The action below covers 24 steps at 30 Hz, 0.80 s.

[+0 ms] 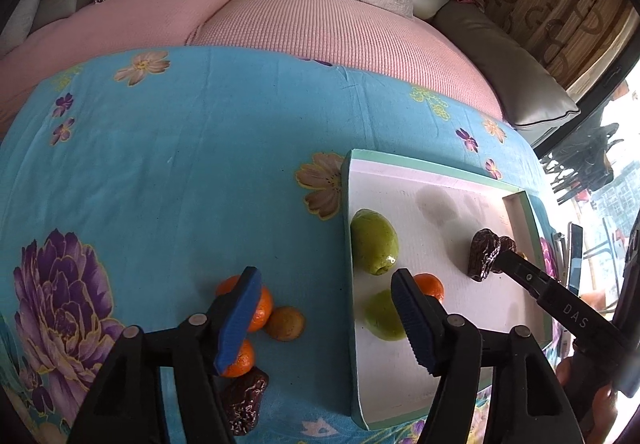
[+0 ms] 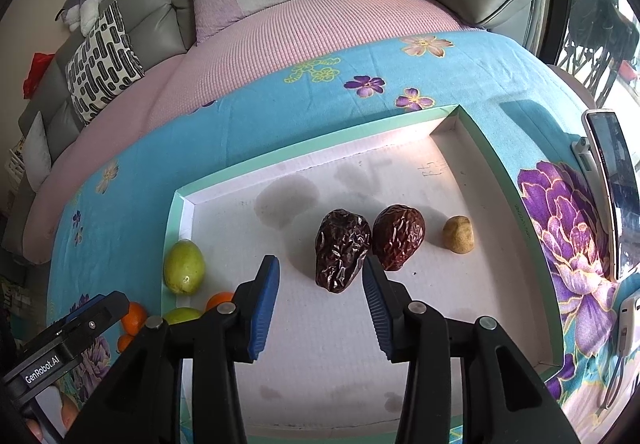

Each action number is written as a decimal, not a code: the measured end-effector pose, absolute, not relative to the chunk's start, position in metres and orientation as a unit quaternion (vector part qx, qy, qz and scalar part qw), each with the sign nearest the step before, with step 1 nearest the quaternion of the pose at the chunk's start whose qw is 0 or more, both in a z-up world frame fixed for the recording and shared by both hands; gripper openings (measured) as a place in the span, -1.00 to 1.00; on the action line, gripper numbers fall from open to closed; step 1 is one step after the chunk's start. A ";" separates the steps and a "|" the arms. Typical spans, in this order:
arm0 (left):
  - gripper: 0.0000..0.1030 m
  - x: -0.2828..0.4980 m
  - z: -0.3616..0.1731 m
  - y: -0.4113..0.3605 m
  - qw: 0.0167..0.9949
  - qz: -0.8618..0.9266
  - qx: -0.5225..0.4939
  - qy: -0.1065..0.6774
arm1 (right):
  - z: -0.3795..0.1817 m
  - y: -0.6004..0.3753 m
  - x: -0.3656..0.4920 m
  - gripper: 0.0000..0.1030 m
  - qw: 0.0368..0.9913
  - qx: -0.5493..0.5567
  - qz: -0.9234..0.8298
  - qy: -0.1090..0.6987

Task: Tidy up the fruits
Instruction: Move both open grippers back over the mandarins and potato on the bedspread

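Shallow white tray (image 2: pixel 476 148) with green rim, set on blue floral cloth (image 1: pixel 180 164) over the table. Inside the tray: two dark wrinkled dates (image 2: pixel 342 250) (image 2: pixel 398 240) side by side and touching, small tan fruit (image 2: pixel 459 234) just right of them, two green fruits (image 1: pixel 374 242) (image 1: pixel 384 318) near the left wall, one orange (image 1: pixel 430 286) between those. Outside, left of the tray on the cloth: three oranges (image 1: pixel 260 310) clustered, a yellowish-brown fruit (image 1: pixel 286 323) touching them, one more date (image 1: pixel 244 402) nearest the camera. Left gripper (image 1: pixel 326 318) spread wide, empty, straddling the tray's left edge above the loose fruit. Right gripper (image 2: pixel 320 308) spread wide, empty, above the tray floor, its right finger (image 2: pixel 378 308) close beside the nearer date; contact not determinable.
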<state>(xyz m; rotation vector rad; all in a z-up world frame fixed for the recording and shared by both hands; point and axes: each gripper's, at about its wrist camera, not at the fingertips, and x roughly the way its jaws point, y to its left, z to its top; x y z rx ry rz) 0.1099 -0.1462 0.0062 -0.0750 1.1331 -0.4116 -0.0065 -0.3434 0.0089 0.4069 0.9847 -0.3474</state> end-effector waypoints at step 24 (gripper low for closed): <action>1.00 0.125 0.004 -0.106 0.846 -0.117 -0.039 0.518 | 0.011 -0.333 0.002 0.87 0.856 0.150 -0.178 0.461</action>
